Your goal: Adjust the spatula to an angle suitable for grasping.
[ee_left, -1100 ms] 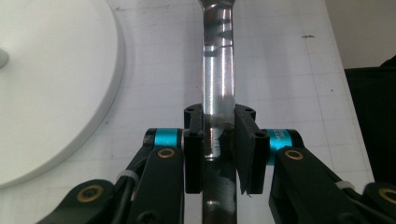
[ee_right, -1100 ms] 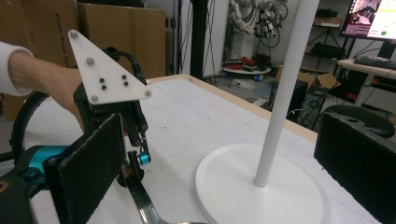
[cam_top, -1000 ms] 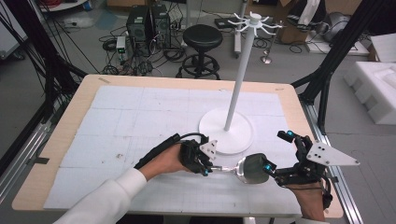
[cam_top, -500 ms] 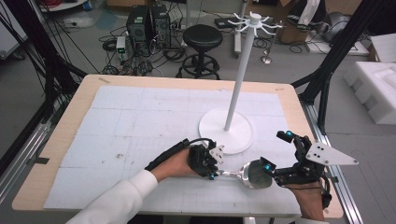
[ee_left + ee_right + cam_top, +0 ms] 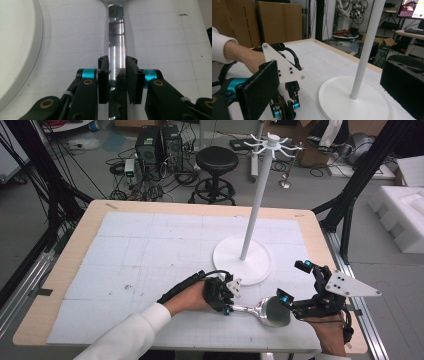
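Your left hand-held gripper (image 5: 226, 303) is clamped on the handle of a shiny metal ladle (image 5: 260, 310), which lies flat on the white tabletop (image 5: 150, 245). In the left gripper view, the ladle's handle (image 5: 116, 52) runs straight ahead between the two black jaws, whose pads press on it from both sides. The ladle's bowl (image 5: 276, 311) lies just beyond that gripper's tips, right beside your right hand-held gripper (image 5: 295, 285). Your right hand-held gripper stands with its jaws wide apart and nothing between them. A white stand (image 5: 243, 262) with a tall pole sits on its round base just beyond your left gripper, near but apart.
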Motion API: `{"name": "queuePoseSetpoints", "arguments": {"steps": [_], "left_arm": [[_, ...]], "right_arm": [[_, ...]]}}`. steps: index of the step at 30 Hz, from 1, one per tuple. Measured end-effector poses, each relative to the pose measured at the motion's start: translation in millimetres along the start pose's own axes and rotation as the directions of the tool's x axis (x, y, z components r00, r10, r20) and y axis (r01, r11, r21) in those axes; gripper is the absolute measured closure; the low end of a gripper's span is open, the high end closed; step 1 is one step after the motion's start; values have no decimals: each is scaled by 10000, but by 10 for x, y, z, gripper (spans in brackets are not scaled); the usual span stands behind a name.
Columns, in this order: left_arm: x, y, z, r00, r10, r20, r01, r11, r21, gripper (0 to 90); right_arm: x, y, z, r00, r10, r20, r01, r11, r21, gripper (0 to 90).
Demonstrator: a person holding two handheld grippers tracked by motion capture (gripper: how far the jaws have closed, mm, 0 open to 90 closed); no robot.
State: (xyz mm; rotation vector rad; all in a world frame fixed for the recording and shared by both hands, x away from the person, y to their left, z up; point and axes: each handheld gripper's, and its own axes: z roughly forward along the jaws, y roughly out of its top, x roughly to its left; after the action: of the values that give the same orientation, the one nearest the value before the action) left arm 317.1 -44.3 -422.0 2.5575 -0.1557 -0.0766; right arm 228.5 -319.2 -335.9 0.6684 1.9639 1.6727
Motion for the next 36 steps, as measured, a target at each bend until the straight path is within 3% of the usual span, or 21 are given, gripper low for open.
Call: {"name": "queuePoseSetpoints", "arguments": {"steps": [5,8,11,12,14,17,19,23,24,27,28,29,30,32,35,36], "left_arm": [[11,16,-120,9988,-278,-409,244,9962,-831,507],[14,-12,-236,9981,-372,-488,327,9953,-912,382],[-2,-64,-403,9960,-823,-348,776,9898,-1198,293],[-17,-85,-462,9949,-855,-538,782,9890,-1258,273],[-37,-132,-597,9899,-1116,-877,988,9855,-1381,201],[-77,-237,-830,9839,-1175,-1347,902,9770,-1930,123],[-103,-318,-989,9760,-1349,-1711,955,9706,-2209,41],[-177,-507,-1294,9618,-1811,-2055,1155,9485,-2950,17],[-199,-558,-1373,9596,-1829,-2136,1128,9462,-3032,17],[-278,-728,-1565,9477,-2159,-2351,1210,9245,-3616,17],[-301,-792,-1619,9449,-2302,-2326,1266,9125,-3889,17],[-322,-861,-1680,9430,-2379,-2328,1295,9065,-4019,17],[-347,-931,-1729,9355,-2590,-2403,1389,8949,-4240,17],[-389,-1079,-1825,9268,-2909,-2376,1579,8758,-4562,17],[-458,-1266,-1957,9113,-3166,-2631,1611,8625,-4798,17],[-485,-1319,-2000,9051,-3281,-2704,1626,8547,-4930,17]], "right_arm": [[-2,-7,-4,10000,29,-4,-29,10000,25,14],[-3,-11,-7,10000,14,-13,-14,10000,48,14],[-5,-16,-2,10000,42,-39,-41,10000,56,14],[-4,-17,2,10000,14,-57,-14,10000,68,14],[5,-21,12,10000,30,-54,-29,9999,121,14],[27,-23,41,9999,23,-115,-20,9997,248,14],[33,-20,60,9999,-57,-129,60,9996,294,14],[45,-10,76,9998,-79,-159,84,9995,312,14],[46,-9,80,9998,-93,-171,99,9994,333,14],[52,-9,109,9997,-123,-226,133,9990,417,14],[58,-8,121,9995,-85,-291,99,9988,479,14],[58,-6,131,9995,-131,-293,146,9985,536,14],[61,-6,143,9994,-158,-314,176,9983,560,14],[75,-9,162,9994,-143,-327,163,9980,605,14],[81,-13,200,9991,-147,-397,177,9969,761,14],[79,-11,214,9991,-161,-389,191,9967,794,14]]}}
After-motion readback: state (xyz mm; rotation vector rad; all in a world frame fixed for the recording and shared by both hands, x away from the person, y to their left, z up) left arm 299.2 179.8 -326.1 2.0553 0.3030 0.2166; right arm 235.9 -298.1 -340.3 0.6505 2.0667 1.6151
